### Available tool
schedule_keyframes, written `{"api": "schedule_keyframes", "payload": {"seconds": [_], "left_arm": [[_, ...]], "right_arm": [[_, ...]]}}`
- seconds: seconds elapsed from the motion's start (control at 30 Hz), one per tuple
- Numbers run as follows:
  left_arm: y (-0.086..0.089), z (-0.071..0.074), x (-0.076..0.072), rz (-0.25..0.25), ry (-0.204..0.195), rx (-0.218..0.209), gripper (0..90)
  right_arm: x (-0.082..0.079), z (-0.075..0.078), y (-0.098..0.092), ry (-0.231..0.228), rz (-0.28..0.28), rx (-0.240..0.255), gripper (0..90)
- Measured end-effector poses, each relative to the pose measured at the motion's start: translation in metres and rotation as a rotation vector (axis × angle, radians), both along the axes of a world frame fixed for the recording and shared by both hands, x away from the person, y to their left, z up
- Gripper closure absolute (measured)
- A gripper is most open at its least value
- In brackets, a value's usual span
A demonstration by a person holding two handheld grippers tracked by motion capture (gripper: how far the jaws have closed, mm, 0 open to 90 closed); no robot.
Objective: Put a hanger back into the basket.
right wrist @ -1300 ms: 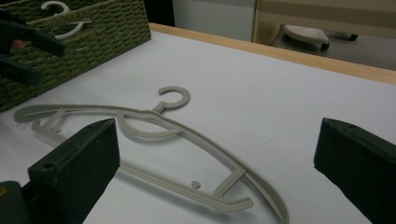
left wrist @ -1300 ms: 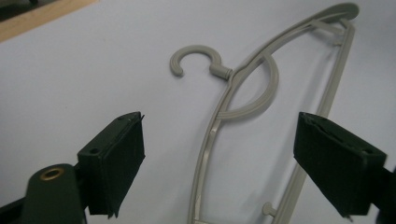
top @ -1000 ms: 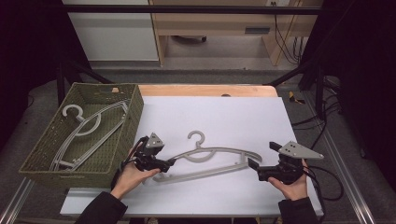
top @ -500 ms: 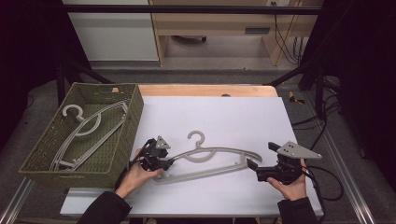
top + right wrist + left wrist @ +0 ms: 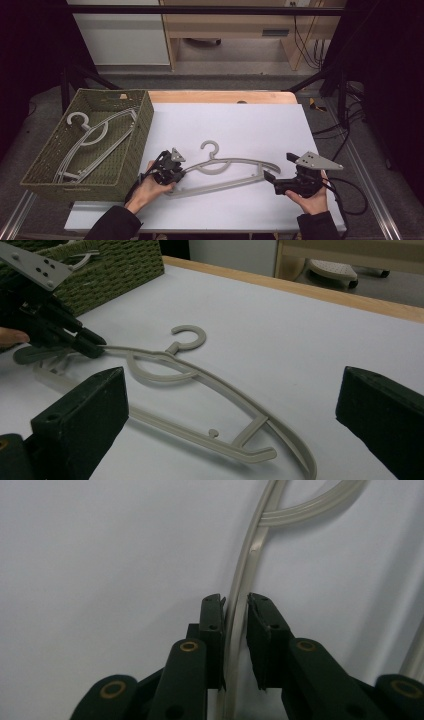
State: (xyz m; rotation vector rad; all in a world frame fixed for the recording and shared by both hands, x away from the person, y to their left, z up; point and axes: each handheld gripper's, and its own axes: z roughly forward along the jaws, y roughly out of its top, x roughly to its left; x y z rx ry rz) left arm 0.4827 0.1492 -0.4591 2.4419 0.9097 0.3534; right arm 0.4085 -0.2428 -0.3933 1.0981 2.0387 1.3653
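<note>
Two hand-held grippers work the counter (image 5: 300, 130): left hand-held gripper (image 5: 235, 611) pinches the hanger (image 5: 227, 170); right hand-held gripper (image 5: 273, 181) gapes wide.

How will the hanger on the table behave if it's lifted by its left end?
The hanger looks like thin moulded plastic, so probably light and fairly stiff. Held by the left gripper near one end, its long free end may sag or swing. Its smooth arm could slip between the jaws.

A white tabletop (image 5: 240, 125) with a wooden far edge carries a green woven basket (image 5: 131, 150) at its left side. Grey hangers (image 5: 95, 142) lie inside the basket. Black cables (image 5: 345, 130) hang beyond the right edge.
</note>
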Motion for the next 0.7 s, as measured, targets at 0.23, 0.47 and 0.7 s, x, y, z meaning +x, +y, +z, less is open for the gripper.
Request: {"api": "schedule_keyframes", "payload": {"seconds": [0.23, 0.47, 0.7], "left_arm": [[-0.004, 0.001, -0.014, -0.017, 0.016, 0.019, 79.7], [-0.001, 0.002, -0.011, -0.031, 0.057, 0.017, 79.3], [-0.001, 0.003, -0.005, -0.034, 0.104, 0.013, 78.8]], "right_arm": [[-0.001, 0.002, -0.002, -0.005, -0.003, 0.007, 0.7], [-0.001, 0.002, -0.002, -0.005, -0.002, 0.009, 0.7], [-0.001, 0.002, 0.0, -0.004, 0.002, 0.006, 0.7]]}}
